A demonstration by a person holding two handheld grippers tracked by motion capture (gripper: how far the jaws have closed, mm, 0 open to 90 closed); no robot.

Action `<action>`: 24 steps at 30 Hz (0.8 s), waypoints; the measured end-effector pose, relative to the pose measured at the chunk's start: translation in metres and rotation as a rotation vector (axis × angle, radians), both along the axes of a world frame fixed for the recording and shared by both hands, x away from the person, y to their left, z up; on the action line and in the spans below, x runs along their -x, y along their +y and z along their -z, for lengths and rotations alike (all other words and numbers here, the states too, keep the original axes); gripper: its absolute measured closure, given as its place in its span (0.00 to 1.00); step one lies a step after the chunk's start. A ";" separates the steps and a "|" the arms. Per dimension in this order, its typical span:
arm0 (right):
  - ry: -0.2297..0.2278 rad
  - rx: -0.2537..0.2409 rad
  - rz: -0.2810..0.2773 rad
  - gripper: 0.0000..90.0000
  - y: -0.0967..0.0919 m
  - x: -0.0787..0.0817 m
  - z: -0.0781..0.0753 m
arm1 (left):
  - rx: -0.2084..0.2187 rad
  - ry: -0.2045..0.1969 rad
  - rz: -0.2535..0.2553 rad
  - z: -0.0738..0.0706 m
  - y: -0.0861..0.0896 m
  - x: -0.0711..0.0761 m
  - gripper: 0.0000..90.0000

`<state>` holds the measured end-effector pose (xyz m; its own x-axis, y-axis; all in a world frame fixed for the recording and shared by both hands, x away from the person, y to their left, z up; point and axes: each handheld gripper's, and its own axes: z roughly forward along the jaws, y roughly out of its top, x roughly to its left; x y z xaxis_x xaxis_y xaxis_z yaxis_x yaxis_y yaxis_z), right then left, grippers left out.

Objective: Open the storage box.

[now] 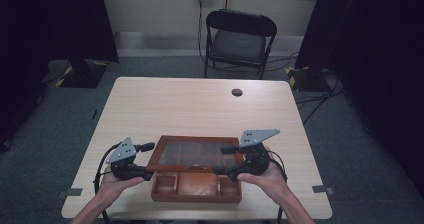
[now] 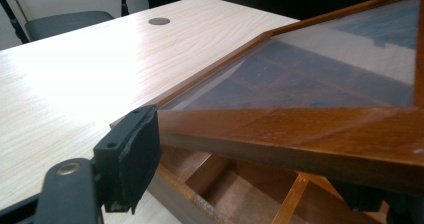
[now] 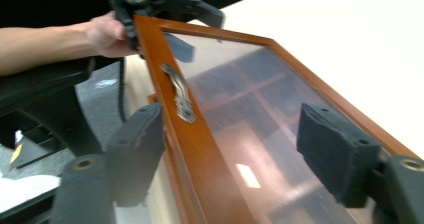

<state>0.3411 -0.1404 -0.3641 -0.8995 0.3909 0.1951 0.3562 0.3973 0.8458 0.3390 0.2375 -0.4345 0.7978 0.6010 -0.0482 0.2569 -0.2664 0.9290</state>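
The far jaw of the left gripper (image 1: 145,160) is cut off in its own view, so its hold on the lid (image 1: 199,152) cannot be told. The right gripper (image 1: 226,160) stands open, straddling the lid's front rail without pressing — both hands low at six o'clock. The glass-paned lid is half raised over the wooden box (image 1: 196,186) on the table (image 1: 200,104).

The high view is looking down over the table (image 1: 150,104); both gripper views are sitting close, sharing the lid (image 2: 310,129).
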 end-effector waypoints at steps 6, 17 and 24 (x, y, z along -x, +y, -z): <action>-0.012 -0.010 0.023 0.26 -0.013 0.000 0.000 | 0.018 0.002 -0.002 -0.007 0.000 -0.003 0.29; -0.040 0.032 0.079 0.25 -0.022 -0.007 0.012 | 0.037 0.019 0.001 -0.016 0.000 -0.012 0.32; -0.044 0.024 0.106 0.27 -0.026 -0.015 0.015 | 0.033 0.014 -0.008 -0.021 -0.001 -0.016 0.33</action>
<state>0.3563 -0.1661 -0.3793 -0.8602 0.4887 0.1455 0.3599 0.3798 0.8522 0.3548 0.2368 -0.4130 0.7919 0.6053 -0.0799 0.2724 -0.2331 0.9335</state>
